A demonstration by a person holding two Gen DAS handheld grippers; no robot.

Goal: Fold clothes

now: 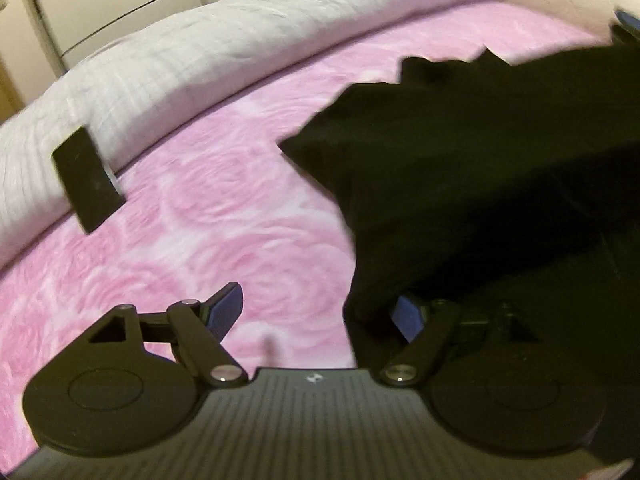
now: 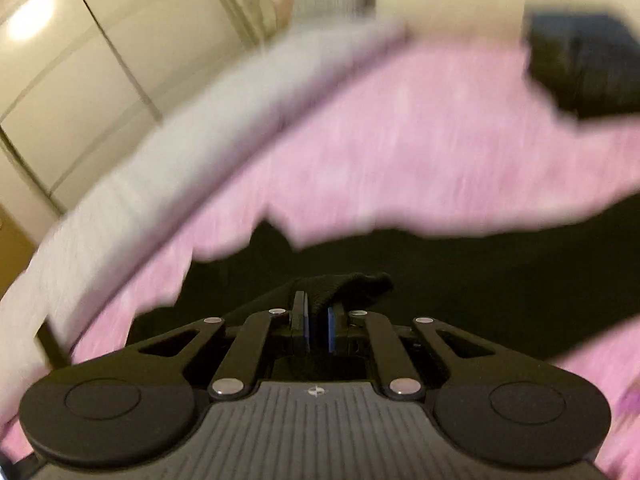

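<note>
A: Item one: the black garment (image 1: 480, 168). Where is it?

B: On the bed, on the pink bedspread (image 1: 180, 220), toward the side away from the grey quilt (image 1: 168, 60) that runs along the far edge. One corner of it points out toward the middle of the bed.

A: Item two: my right hand-held gripper (image 2: 319, 330)?

B: Mine, closed on a bunched fold of that black cloth; the blue pads (image 2: 331, 334) pinch it.

A: Item three: left hand-held gripper (image 1: 320, 316)?

B: Open wide, gripping nothing. Its right finger sits at the garment's near edge, with cloth draped just over it; its left finger is over bare bedspread.

A: Note on handling?

B: I judge the lift comes first. I should take a second edge with the left before pulling, keep both grips level, and draw the cloth taut so it lays flat.

A: Other stock?

B: A flat black slab (image 1: 86, 184) by the quilt. Leave it.
</note>
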